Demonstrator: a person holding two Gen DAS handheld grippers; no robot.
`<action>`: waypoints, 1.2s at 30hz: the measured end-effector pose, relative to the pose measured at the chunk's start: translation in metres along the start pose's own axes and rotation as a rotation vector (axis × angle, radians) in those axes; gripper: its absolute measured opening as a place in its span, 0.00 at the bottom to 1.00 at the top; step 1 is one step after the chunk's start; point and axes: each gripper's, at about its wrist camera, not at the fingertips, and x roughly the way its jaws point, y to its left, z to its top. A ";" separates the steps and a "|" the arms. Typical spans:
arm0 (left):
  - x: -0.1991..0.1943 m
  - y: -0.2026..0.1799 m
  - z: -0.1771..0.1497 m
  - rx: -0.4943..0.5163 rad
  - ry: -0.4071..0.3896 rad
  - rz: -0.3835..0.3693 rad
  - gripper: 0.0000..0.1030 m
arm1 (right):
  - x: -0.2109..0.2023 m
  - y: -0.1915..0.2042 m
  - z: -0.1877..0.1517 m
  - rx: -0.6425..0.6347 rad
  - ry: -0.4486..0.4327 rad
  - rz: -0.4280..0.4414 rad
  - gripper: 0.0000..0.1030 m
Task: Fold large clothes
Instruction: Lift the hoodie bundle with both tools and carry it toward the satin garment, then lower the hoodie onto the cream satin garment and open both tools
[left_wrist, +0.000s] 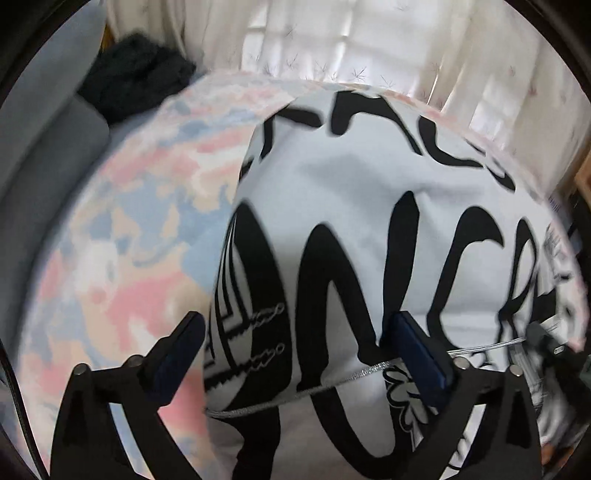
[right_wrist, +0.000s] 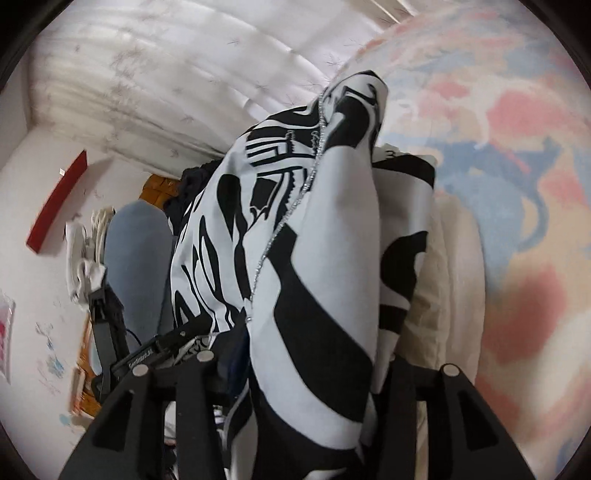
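A dark bundle of cloth (left_wrist: 136, 74) is seen at the far left corner of the bed, beside a grey-blue cushion (left_wrist: 48, 155). The bed is covered by a pastel sheet (left_wrist: 122, 229) blotched in pink, blue and cream. The white garment with bold black lettering (left_wrist: 354, 221) is laid over the right half of that sheet, reaching towards the far edge by the pale curtain (left_wrist: 332, 37). A thin silver cord (left_wrist: 332, 384) is run across its near part. The left gripper (left_wrist: 299, 354) is held above the near edge of the garment; its jaws are spread wide, with the printed cloth seen between them but pressed by neither pad.

In the right wrist view a red strip (right_wrist: 55, 203) is fixed to the white wall at the left. The same garment (right_wrist: 325, 258) is bunched into a raised fold that runs away from the right gripper (right_wrist: 295, 354). Cloth is draped over the jaws, so the fingertips are hidden; it cannot be told whether the fold is pinched. The pastel sheet (right_wrist: 517, 184) is spread at the right.
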 end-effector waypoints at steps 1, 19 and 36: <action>0.002 -0.004 0.000 0.043 -0.023 0.041 1.00 | 0.004 0.003 -0.002 -0.028 -0.007 -0.015 0.42; 0.009 0.007 -0.025 -0.007 -0.071 0.010 1.00 | 0.020 -0.009 -0.010 -0.067 -0.010 -0.039 0.50; -0.131 -0.027 -0.086 0.153 -0.200 0.079 0.98 | -0.098 0.061 -0.062 -0.283 0.011 -0.309 0.81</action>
